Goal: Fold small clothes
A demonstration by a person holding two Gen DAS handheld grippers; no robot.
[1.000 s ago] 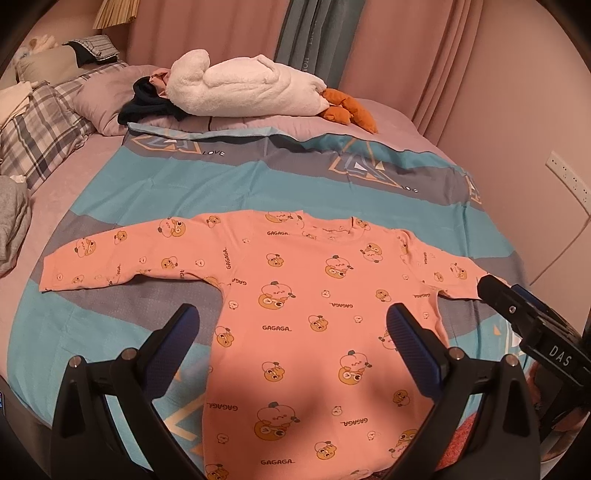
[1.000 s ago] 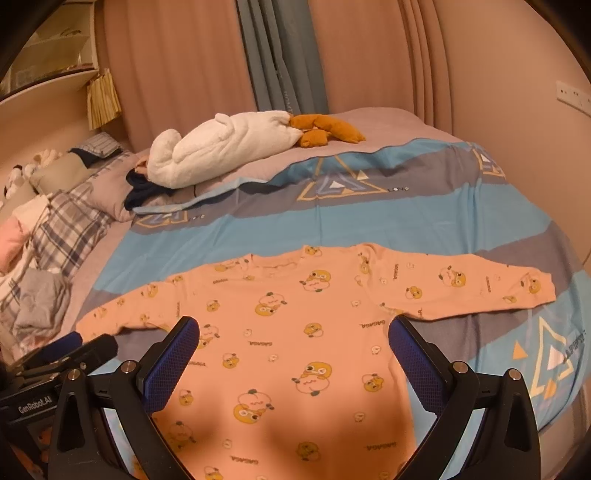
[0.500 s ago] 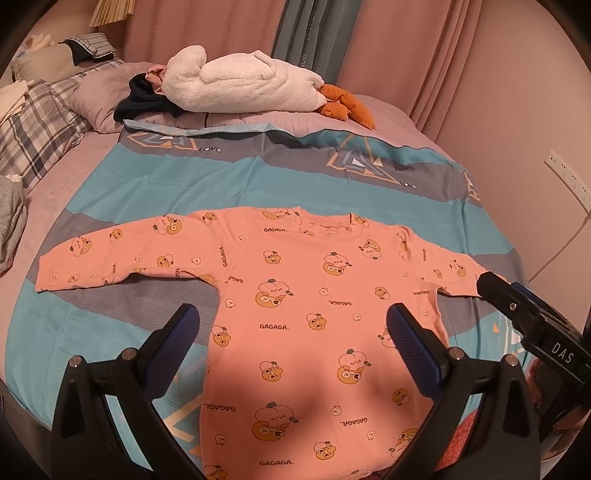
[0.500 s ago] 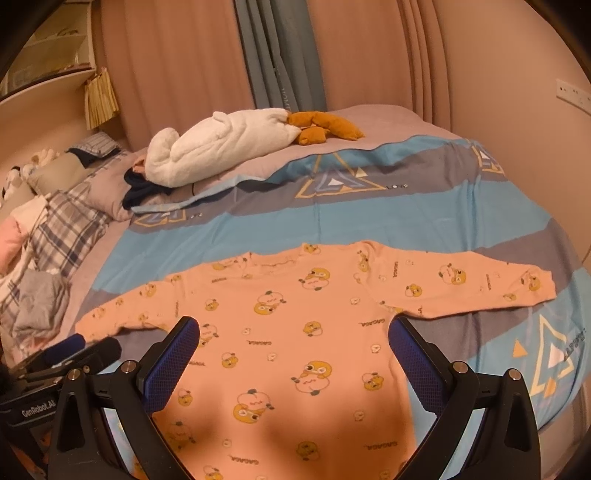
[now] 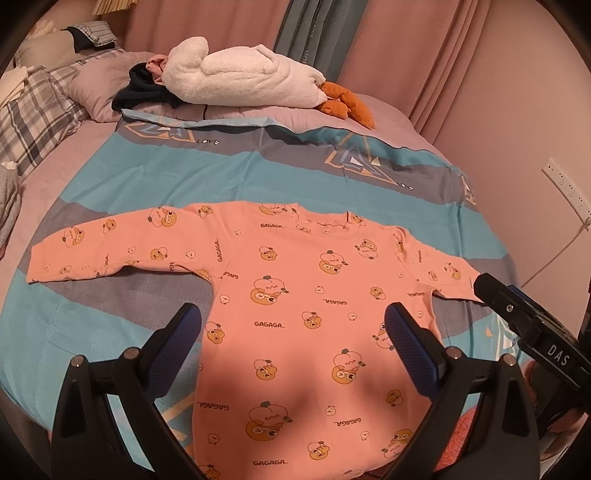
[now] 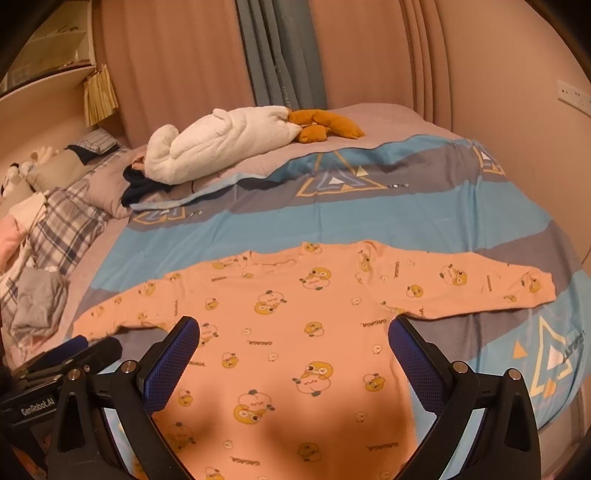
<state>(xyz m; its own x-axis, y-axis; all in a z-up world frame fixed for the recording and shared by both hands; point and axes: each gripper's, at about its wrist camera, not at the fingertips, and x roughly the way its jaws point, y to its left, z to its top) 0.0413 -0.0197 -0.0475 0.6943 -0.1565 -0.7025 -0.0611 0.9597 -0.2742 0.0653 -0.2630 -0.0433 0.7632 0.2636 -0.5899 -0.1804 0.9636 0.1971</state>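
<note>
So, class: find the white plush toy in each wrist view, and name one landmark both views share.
Left wrist view: the white plush toy lies at top centre, at the far end of the bed.
Right wrist view: it lies upper left of centre.
Shared landmark: its orange feet, below the blue-grey curtain.

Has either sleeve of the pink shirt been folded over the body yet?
No: the pink shirt lies flat on the bedspread with both sleeves stretched straight out sideways.
</note>
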